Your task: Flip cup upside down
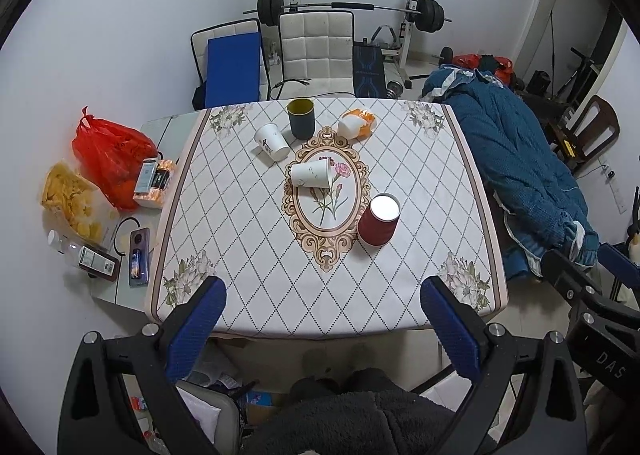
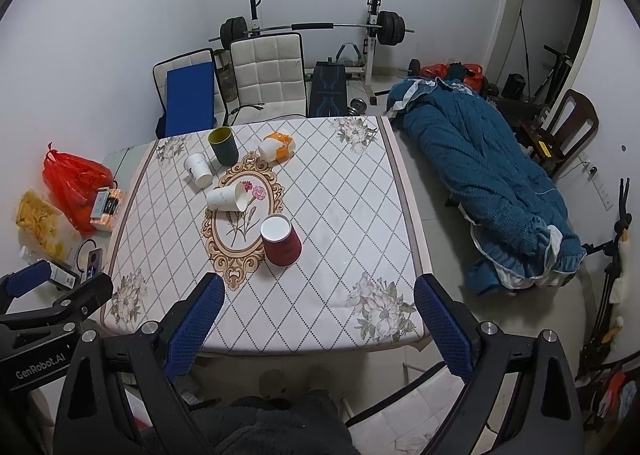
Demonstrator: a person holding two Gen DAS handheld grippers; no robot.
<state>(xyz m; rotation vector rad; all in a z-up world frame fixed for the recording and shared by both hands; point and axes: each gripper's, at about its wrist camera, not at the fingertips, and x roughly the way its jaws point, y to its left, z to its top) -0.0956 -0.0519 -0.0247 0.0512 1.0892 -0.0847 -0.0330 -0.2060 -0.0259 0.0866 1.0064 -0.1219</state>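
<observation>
A red cup (image 1: 378, 219) (image 2: 280, 239) stands upside down on the table, white base up, right of the oval flower print. A white paper cup (image 1: 311, 173) (image 2: 226, 197) lies on its side at the print's top. Another white paper cup (image 1: 272, 142) (image 2: 197, 169) lies tilted further back left. A dark cup with a yellow inside (image 1: 301, 118) (image 2: 224, 145) stands upright at the back. An orange-and-white cup (image 1: 357, 123) (image 2: 277, 147) lies on its side at the back. My left gripper (image 1: 322, 319) and right gripper (image 2: 320, 319) are open, empty, above the table's near edge.
The table (image 1: 400, 295) carries a diamond-pattern cloth. Left of it lie a red bag (image 1: 110, 155), a snack bag, a bottle and a phone. Two white chairs (image 1: 316, 51) and a barbell rack stand behind. A blue quilt (image 2: 480, 175) lies to the right.
</observation>
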